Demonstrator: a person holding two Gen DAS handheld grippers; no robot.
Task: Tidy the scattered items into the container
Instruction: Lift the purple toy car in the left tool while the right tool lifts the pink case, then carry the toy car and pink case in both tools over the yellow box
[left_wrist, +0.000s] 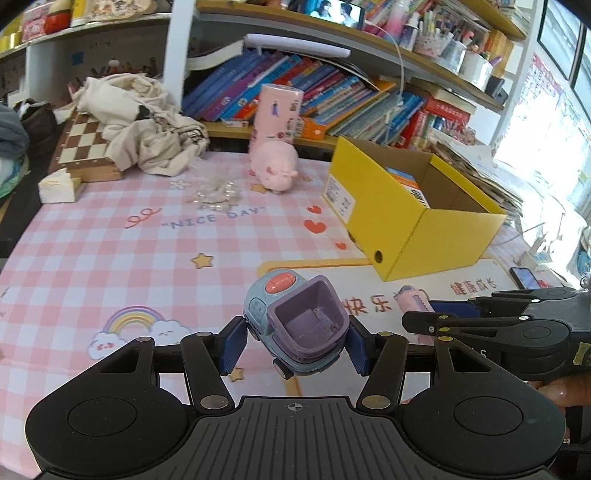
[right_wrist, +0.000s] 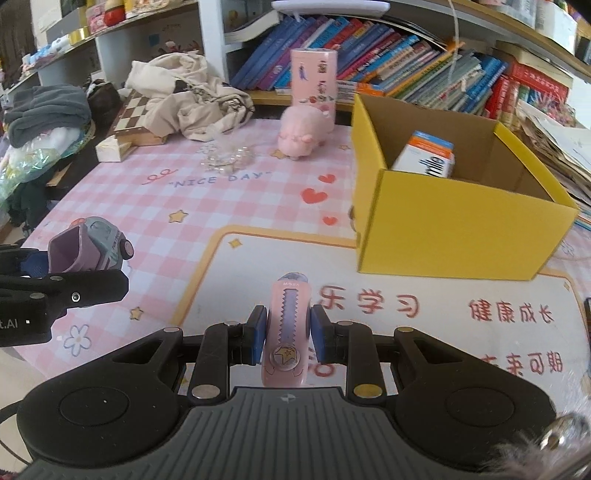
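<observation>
Left gripper (left_wrist: 295, 345): clamped on a toy dump truck (left_wrist: 295, 325), blue pads pressed against both its flanks; the truck's purple bucket opens upward and its wheels hang clear above the desk mat.
Right gripper (right_wrist: 288, 334): clenched on a pink utility knife (right_wrist: 287, 328), which points forward between the pads, above the white panel of the mat.
Desk mat (left_wrist: 110, 258): pink-and-white check, printed with "NICE DAY", hearts, stars and a rainbow; it covers the desk.
Yellow cardboard box (right_wrist: 454, 236): open-topped, standing toward the mat's right side, beyond the right gripper; a small white-and-orange carton (right_wrist: 424, 155) leans inside it.
Clear beads (left_wrist: 218, 194): a small loose heap on the mat's middle, behind the lettering.
Pink plush pig (left_wrist: 275, 166): near the mat's far edge, left of the box.
Pink cylindrical tin (left_wrist: 277, 110): upright just behind the pig.
Chessboard (left_wrist: 85, 147): at the far left corner, with a cream cloth (left_wrist: 147, 122) heaped across it.
Bookshelf (left_wrist: 332, 88): along the back, packed with leaning books.
</observation>
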